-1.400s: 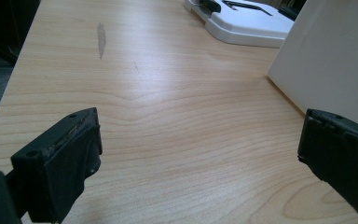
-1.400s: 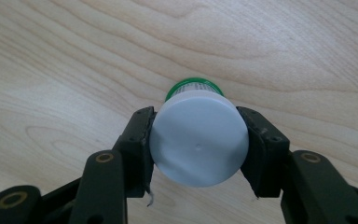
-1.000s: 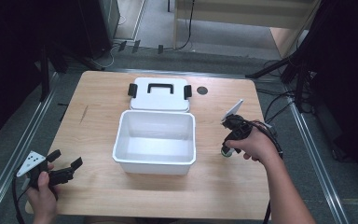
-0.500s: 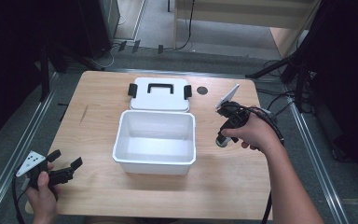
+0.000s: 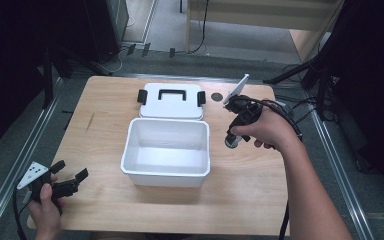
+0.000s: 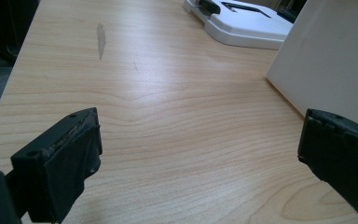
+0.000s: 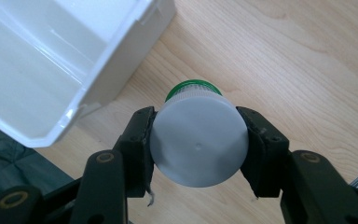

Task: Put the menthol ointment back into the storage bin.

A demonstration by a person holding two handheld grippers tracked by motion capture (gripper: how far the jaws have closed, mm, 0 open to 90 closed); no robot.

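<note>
A: What is the right tool [image 7: 198, 140] holding?

B: A small white bottle [image 7: 199, 142] with a round flat base and a green cap [image 7: 192, 87]. Both jaws press on its sides.

A: Where is it?

B: In the air above the bench [image 5: 105, 135], just right of the open white box [image 5: 166, 172], cap end pointing down. The box's lid [image 5: 172, 102], with a black handle, lies behind the box.

A: And the left tool [image 5: 72, 176]?

B: Jaws wide apart with nothing between them, low at the near left corner.
</note>
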